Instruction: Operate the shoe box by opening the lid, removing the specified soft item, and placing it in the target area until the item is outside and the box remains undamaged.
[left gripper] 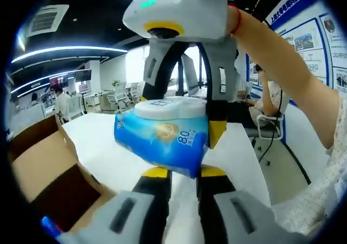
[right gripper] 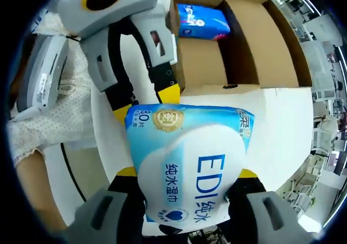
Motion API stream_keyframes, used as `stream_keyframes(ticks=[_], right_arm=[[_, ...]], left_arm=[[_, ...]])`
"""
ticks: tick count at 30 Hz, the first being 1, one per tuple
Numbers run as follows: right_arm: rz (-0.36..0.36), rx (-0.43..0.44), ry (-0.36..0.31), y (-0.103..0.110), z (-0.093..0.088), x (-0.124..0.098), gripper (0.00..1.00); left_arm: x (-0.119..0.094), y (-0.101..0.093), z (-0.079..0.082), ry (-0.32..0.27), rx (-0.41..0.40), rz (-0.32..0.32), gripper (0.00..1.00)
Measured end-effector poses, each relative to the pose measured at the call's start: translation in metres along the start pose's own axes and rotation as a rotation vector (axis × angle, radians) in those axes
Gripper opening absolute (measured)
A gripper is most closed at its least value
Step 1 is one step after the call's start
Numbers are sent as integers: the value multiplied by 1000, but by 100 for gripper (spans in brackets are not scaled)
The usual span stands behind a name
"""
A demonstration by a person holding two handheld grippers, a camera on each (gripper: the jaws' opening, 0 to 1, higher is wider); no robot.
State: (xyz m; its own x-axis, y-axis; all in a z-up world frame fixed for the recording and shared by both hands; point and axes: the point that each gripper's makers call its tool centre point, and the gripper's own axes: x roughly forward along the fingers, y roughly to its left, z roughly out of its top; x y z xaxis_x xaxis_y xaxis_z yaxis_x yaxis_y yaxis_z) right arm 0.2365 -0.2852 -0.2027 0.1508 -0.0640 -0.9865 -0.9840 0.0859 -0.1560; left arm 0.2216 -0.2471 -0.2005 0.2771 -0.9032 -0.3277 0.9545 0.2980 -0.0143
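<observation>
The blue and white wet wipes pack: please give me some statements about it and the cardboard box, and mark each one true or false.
1. The blue and white soft plastic wet wipes pack is outside the brown cardboard box. True.
2. The right hand-held gripper is shut on the pack. True.
3. The box lid is closed. False: the box is open and its inside is visible.
4. The box is empty. False: another blue packet lies in one compartment.
5. The left hand-held gripper has its tips close beneath the pack in the left gripper view. True.
6. The table top is black. False: it is white.
</observation>
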Motion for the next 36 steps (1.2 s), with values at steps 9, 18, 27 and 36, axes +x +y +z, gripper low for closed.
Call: stream_keyframes(ticks=[9,18,27,36], right_arm=[[69,-19,8,11,-11,51,61],[80,-51,17,7,-15,77,61],[75,-96,36,0,-17,90,61],[57,-79,43,-4,-20,97,66]], left_arm=[[24,-13,-49,116,-43,-31,17],[37,-13,-73,162,-42,-40,16],[41,-13,-86,221,3,-56,14],[33,-6,-88,218,-29,-63,11]])
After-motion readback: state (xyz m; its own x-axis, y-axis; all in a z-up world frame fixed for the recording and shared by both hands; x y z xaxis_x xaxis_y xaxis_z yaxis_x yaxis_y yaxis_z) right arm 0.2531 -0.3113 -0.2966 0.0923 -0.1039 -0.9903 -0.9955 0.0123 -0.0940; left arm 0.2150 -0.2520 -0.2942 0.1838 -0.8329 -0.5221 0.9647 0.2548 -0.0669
